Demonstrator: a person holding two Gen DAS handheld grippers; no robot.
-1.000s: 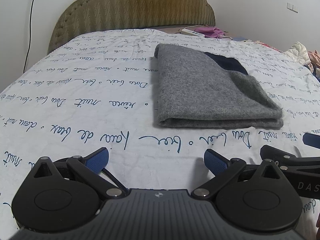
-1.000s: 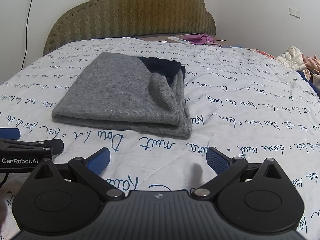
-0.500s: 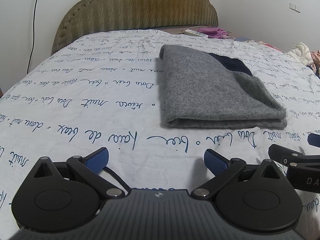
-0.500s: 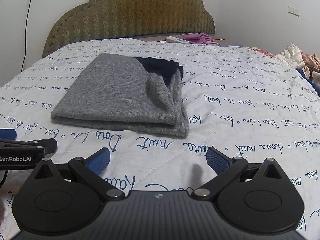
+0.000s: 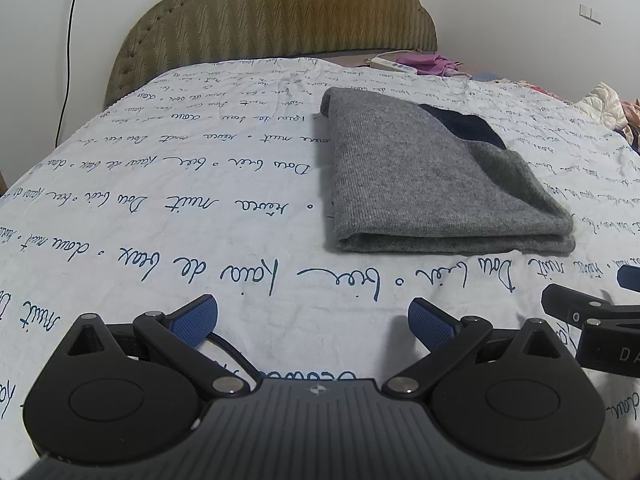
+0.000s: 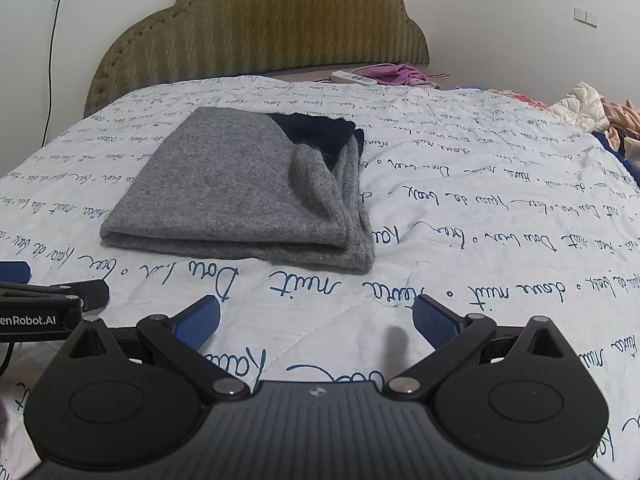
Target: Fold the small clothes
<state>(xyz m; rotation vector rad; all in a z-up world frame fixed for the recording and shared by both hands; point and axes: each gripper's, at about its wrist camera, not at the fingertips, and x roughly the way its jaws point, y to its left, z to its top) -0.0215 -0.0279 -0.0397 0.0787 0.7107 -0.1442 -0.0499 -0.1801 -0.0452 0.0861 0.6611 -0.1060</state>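
A grey knitted garment (image 5: 424, 176) with a dark navy part lies folded into a flat rectangle on the bed; it also shows in the right wrist view as the folded garment (image 6: 244, 192). My left gripper (image 5: 313, 320) is open, low over the sheet, in front of and left of the garment, holding nothing. My right gripper (image 6: 316, 320) is open too, in front of the garment's right corner, with nothing between its fingers. Each gripper's black arm shows at the other view's edge.
The bed is covered by a white sheet (image 5: 160, 208) with blue handwriting. A padded olive headboard (image 6: 260, 28) stands behind. A white remote (image 6: 352, 77) and pink cloth (image 6: 396, 73) lie near it. Loose clothes (image 6: 592, 108) are piled at the right edge.
Both grippers have drawn back slightly from the folded garment and stayed open. The garment has not moved.
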